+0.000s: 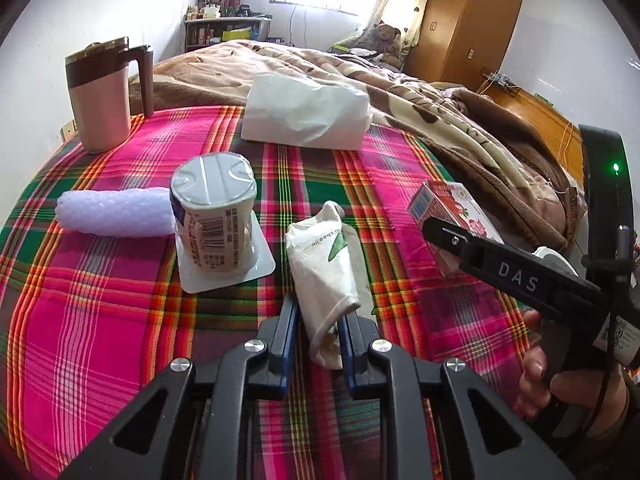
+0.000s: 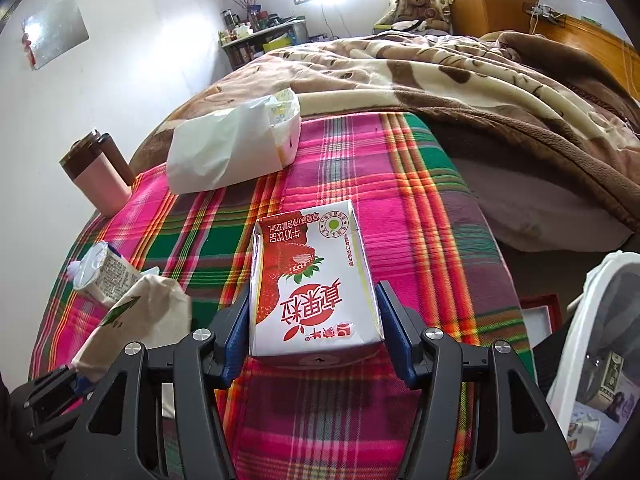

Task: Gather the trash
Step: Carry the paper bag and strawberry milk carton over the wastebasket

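Left wrist view: left gripper (image 1: 320, 332) pinched tight on the crumpled paper cup (image 1: 326, 268), flattened mouth between the pads, likely for lifting off the plaid cloth (image 1: 120, 320). Right wrist view: right gripper (image 2: 316, 328) clamping the strawberry milk carton (image 2: 312, 288) across its width, white bin (image 2: 580, 320) close at right, presumably the drop point.

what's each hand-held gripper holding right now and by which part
The left hand-held gripper is shut on the crumpled paper cup at its open rim end. The right hand-held gripper clamps the strawberry milk carton across its two long sides at its near end.
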`<state>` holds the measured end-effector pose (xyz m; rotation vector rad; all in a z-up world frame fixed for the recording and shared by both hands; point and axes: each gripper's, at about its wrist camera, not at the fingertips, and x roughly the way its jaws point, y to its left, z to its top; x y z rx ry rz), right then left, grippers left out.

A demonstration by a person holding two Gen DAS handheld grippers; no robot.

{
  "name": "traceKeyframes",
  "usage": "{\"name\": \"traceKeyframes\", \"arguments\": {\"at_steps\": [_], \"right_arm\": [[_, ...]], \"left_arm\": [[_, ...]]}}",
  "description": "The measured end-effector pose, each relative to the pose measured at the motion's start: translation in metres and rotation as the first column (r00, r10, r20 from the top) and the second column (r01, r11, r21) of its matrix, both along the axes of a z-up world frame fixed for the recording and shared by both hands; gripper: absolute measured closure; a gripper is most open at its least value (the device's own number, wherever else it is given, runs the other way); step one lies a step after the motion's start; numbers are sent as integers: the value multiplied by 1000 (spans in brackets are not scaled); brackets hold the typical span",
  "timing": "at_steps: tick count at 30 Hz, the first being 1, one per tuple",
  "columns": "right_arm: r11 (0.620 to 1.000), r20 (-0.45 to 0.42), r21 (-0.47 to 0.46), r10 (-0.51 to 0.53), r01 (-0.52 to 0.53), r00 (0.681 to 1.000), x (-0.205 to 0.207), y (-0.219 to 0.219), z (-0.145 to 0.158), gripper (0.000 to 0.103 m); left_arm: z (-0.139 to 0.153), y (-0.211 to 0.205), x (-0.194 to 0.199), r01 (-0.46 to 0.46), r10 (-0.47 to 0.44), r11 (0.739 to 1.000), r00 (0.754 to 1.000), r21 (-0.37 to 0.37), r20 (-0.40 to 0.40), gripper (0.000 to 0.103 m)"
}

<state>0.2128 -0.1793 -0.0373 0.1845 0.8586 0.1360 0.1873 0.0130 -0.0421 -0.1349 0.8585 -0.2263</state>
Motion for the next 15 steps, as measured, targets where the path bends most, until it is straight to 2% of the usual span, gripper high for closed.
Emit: {"name": "traceKeyframes", "arguments": {"at_steps": [10,15], "right_arm": [[1000,14,21,-23,22,1000,-18,-13,5,44],[999,21,24,-40,40,999,-25,-20,7,44]], "left_arm": [[4,-6,-4,-3,3,1000,1000,-15,23,85],[-5,-15,7,-7,7,1000,1000,3,-14,84]]}}
